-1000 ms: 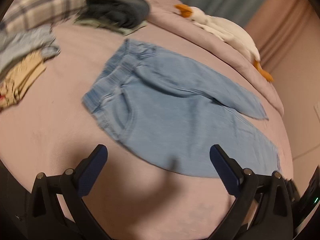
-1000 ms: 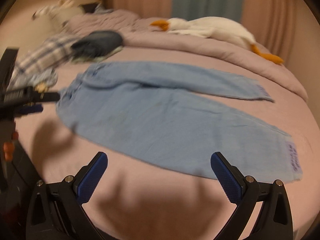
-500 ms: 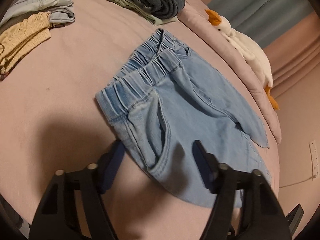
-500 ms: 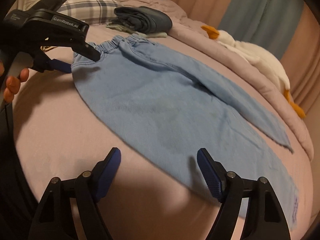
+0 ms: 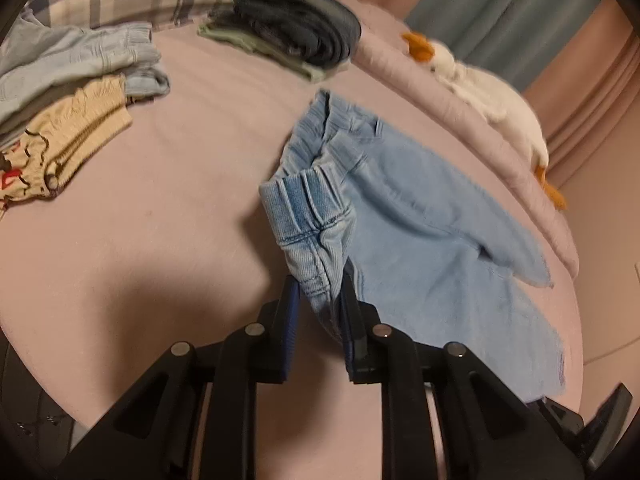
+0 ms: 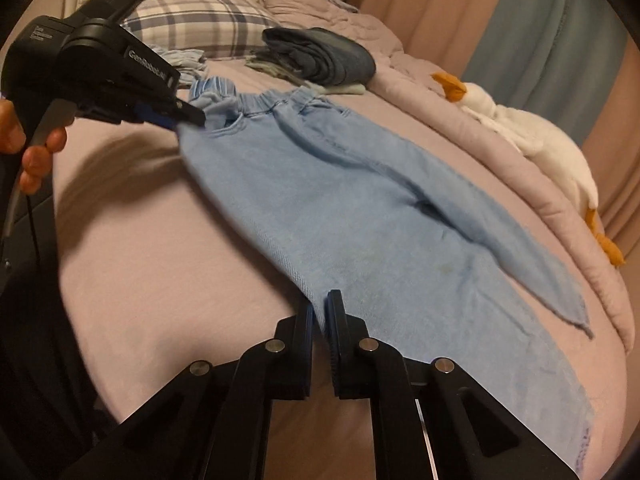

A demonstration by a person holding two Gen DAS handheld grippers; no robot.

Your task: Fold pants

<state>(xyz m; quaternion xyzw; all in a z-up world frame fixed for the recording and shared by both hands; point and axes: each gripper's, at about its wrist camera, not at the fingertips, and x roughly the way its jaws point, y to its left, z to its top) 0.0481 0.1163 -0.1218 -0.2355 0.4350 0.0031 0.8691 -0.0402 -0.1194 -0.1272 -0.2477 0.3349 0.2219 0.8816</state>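
Now both grippers are clamped on the pants [image 6: 360, 216], spread across the bed [image 6: 160, 280]: left gripper [image 5: 318, 292] at the waistband corner, right gripper [image 6: 320, 312] apparently on the near leg's edge. Lift both evenly, carrying the near leg over the far one.

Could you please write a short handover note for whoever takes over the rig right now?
Left gripper: shut on the near waistband corner of the light blue pants, lifting it slightly.
Right gripper: shut on the near side edge of the same pants, further down the leg.
Pants lie lengthwise on the pink bed, legs spread apart, still unfolded.
Done: both grips taken.
Left: probably carry the near leg over the far one, then fold lengthwise. Folded dark jeans and a goose plush lie beyond.
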